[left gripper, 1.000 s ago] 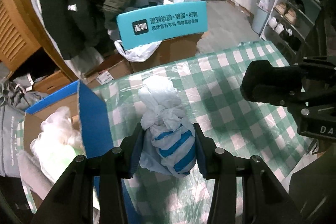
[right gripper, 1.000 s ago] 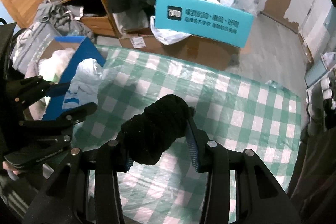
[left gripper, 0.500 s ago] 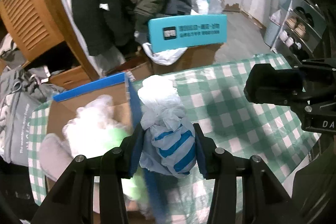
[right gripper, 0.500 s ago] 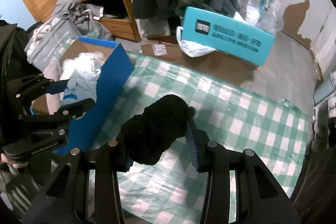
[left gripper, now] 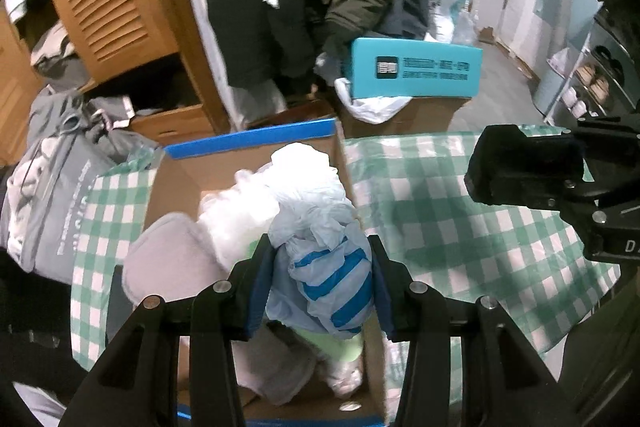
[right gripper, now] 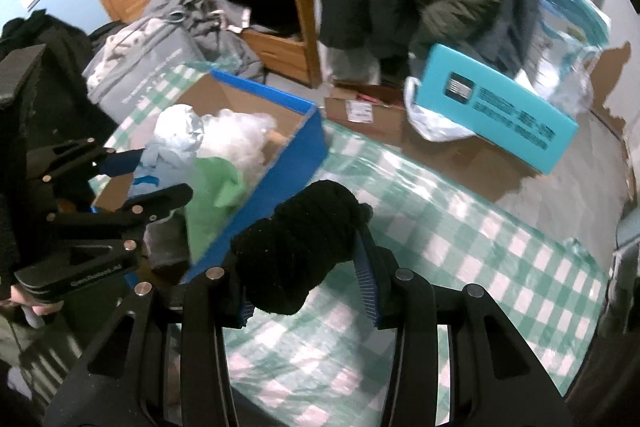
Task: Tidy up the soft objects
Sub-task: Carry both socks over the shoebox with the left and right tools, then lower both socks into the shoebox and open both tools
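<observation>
Two claws loaded: left claw (left gripper: 322, 281) grips striped bundle (left gripper: 328, 283) over box (left gripper: 248, 141) of white stuffing, perhaps; right claw (right gripper: 304, 267) grips black roll (right gripper: 300, 243).

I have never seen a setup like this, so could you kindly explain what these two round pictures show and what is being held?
No robot here: a person carries a hand-held clamp tool in each hand, and a fisheye camera on each looks forward along its jaws, hence the round pictures.

The left tool's picture shows the left gripper with its jaws closed on a knotted blue-striped plastic bag, held above an open cardboard box with blue outer walls that already holds soft white, grey and green things.

The right tool's picture shows the right gripper with its jaws closed on a black knitted bundle, over the green checked tablecloth. The left tool appears at its left edge, and the box beside it.
</observation>
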Demonstrator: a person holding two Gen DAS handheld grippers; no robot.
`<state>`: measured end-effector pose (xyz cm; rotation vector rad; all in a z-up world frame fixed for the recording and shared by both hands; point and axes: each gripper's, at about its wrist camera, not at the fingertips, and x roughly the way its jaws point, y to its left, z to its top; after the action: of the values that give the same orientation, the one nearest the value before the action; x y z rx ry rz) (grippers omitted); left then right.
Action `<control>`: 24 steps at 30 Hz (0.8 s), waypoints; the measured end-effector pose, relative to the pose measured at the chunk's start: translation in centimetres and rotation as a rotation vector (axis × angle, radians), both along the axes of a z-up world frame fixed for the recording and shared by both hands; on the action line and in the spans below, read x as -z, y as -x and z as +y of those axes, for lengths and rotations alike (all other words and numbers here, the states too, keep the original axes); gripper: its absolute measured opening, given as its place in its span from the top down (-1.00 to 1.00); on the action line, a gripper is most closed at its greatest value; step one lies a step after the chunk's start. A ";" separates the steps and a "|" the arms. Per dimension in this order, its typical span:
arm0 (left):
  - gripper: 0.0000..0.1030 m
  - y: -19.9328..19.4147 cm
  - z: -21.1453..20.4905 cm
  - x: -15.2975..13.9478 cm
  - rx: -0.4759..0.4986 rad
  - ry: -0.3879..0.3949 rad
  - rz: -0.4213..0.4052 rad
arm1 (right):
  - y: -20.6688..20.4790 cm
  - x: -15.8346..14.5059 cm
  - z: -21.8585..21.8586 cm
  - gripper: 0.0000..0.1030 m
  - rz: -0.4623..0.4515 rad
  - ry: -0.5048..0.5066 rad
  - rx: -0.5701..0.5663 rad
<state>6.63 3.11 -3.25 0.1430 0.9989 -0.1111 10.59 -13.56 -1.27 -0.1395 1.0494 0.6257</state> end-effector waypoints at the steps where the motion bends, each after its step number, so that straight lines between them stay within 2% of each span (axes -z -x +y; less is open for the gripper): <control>1: 0.12 0.1 0.6 0.1 -0.012 0.001 0.002 | 0.0 -0.1 0.5 0.21 0.000 -0.001 -0.010; 14: 0.12 1.1 5.6 1.8 -0.089 0.022 0.046 | 0.7 -0.3 7.9 0.21 0.006 0.005 -0.152; 24: 0.12 1.4 7.0 5.1 -0.094 0.049 0.130 | 1.2 2.3 11.5 0.21 0.063 0.057 -0.226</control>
<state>5.27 10.14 -8.31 0.0443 1.1303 -0.0591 9.38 -2.07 -3.59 -0.2929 1.1223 0.8086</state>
